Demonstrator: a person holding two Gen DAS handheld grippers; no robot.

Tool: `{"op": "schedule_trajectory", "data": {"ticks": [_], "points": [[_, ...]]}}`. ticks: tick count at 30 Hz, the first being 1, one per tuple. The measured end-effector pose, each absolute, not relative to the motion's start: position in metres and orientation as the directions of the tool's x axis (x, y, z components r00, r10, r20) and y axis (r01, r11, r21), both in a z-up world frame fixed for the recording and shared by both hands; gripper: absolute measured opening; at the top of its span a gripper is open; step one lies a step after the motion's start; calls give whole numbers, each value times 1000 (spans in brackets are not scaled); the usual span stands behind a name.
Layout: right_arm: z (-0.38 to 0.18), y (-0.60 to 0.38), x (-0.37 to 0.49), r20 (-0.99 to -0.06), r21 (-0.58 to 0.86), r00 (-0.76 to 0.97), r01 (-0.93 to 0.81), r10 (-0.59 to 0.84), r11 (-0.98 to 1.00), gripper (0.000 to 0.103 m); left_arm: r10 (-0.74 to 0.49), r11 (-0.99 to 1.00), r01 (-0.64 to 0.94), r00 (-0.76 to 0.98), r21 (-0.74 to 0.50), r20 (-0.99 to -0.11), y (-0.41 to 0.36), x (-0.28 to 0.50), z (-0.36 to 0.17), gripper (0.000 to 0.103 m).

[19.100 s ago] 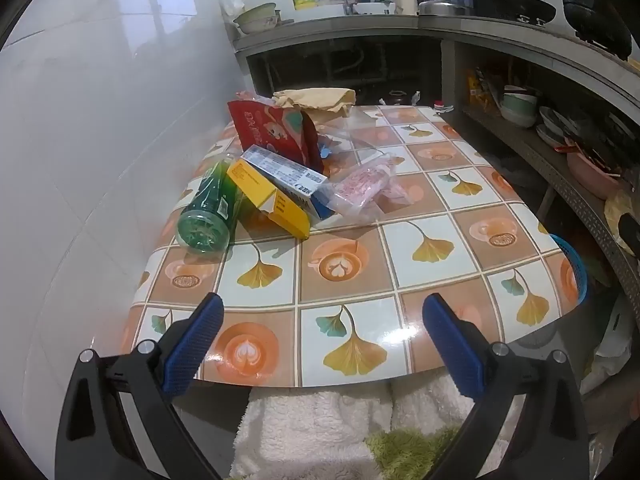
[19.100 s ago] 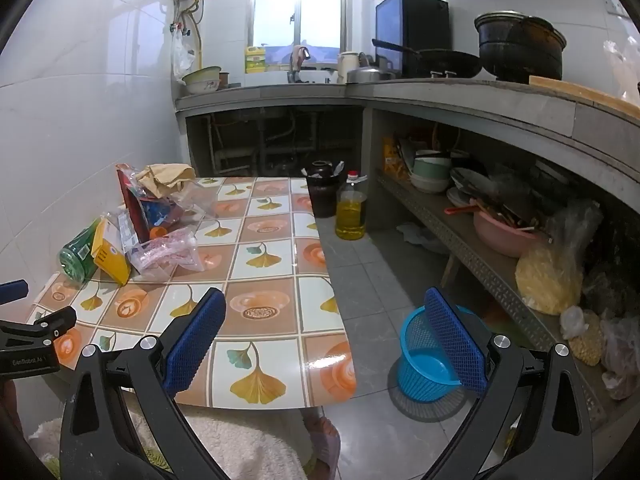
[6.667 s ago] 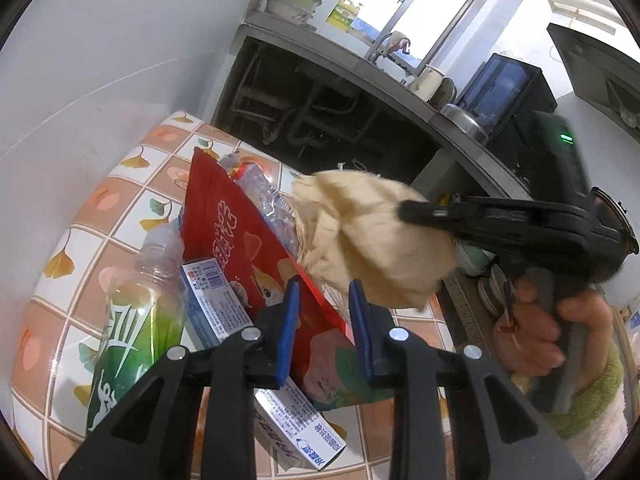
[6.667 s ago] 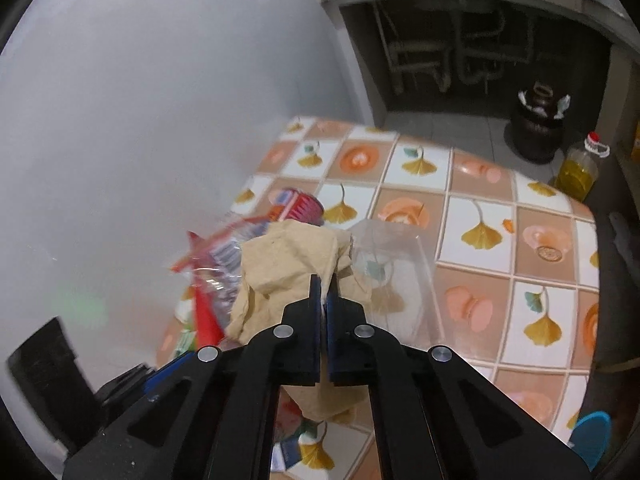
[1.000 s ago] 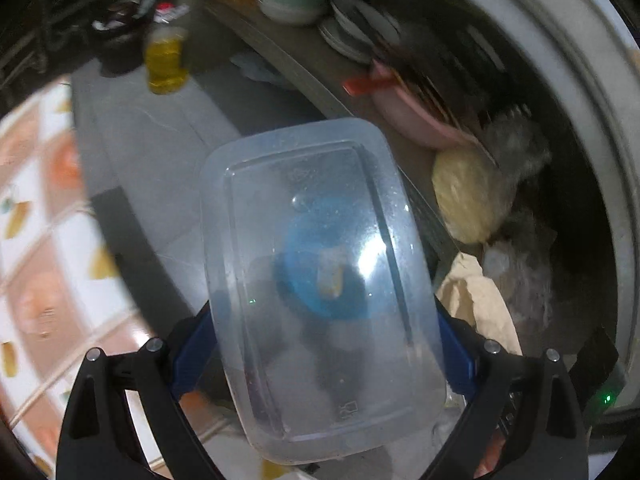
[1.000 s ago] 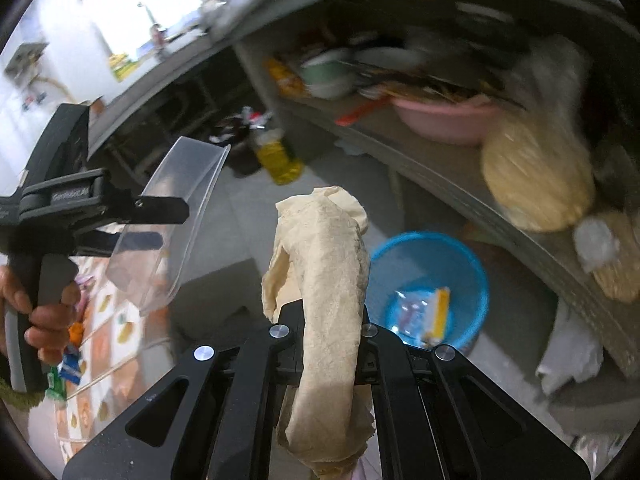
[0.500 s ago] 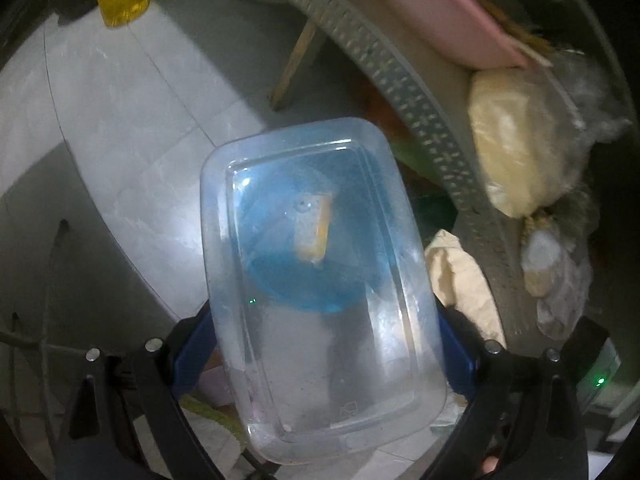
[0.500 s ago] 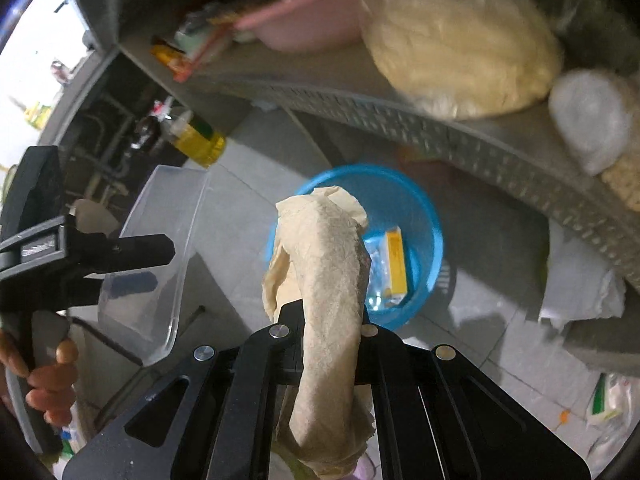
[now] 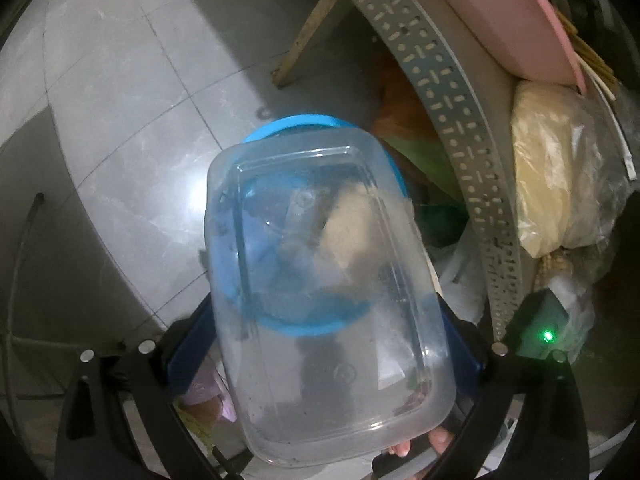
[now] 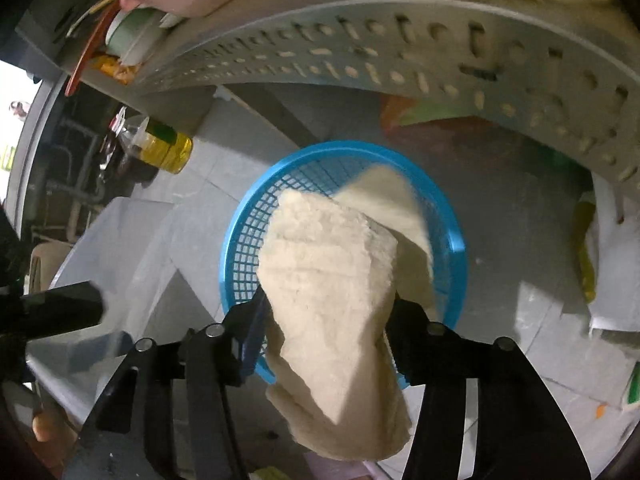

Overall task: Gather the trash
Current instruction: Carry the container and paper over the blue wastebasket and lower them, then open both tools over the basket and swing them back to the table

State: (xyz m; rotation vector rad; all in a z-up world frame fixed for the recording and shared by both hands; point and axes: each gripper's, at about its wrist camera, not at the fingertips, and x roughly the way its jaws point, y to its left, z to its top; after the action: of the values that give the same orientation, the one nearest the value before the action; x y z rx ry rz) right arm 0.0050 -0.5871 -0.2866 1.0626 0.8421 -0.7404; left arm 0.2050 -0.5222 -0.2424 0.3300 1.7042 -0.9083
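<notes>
A blue mesh basket [image 10: 248, 240] stands on the grey floor tiles, directly below both grippers. My right gripper [image 10: 328, 300] hangs over it with its jaws opening. A crumpled tan paper wad [image 10: 328, 280] sits loose between its parted fingers, slumping toward the basket. My left gripper [image 9: 324, 320] carries a clear plastic container [image 9: 320, 360] across its wide jaws, which are opening; the pads still touch its sides. Through the container I see the basket's rim [image 9: 304, 120] and the tan wad [image 9: 352, 224], blurred. The basket's contents are hidden.
A grey perforated shelf edge [image 10: 400, 48] overhangs the basket closely. On the shelf are a pink basin [image 9: 500, 12] and a bag of yellow stuff [image 9: 552, 168]. An oil bottle [image 10: 168, 148] stands on the floor to the left, and white bags [image 10: 612, 272] lie to the right.
Both grippers have sunk toward the blue basket, which now looks larger. The right jaws went from shut on the tan wad to parted. The container stays in the left jaws.
</notes>
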Motion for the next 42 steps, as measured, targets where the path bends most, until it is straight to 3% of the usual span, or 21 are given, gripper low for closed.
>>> {"op": "schedule_trajectory", "data": {"ticks": [8,26,36,42], "points": [[-283,-591,4,-852,461,511,835,-112,302,60,-270,680,589,-353,-437,-896,-528,202,-237,97],[-290,-585,-15,-845,467,518,836,-132,289,60,-337,703,497,-398,-509,-854,-531,206,-237,97],[-267,-551,-27,-827,487,548,810,-127,326,60,-440,598,558,-372,-576,-817,-494,206,-150,97],[-219,-509,-29,-807,450,566,775,-169,444,64,-587,552,621,-183,-556,-788,-411,202,-64,97]]}}
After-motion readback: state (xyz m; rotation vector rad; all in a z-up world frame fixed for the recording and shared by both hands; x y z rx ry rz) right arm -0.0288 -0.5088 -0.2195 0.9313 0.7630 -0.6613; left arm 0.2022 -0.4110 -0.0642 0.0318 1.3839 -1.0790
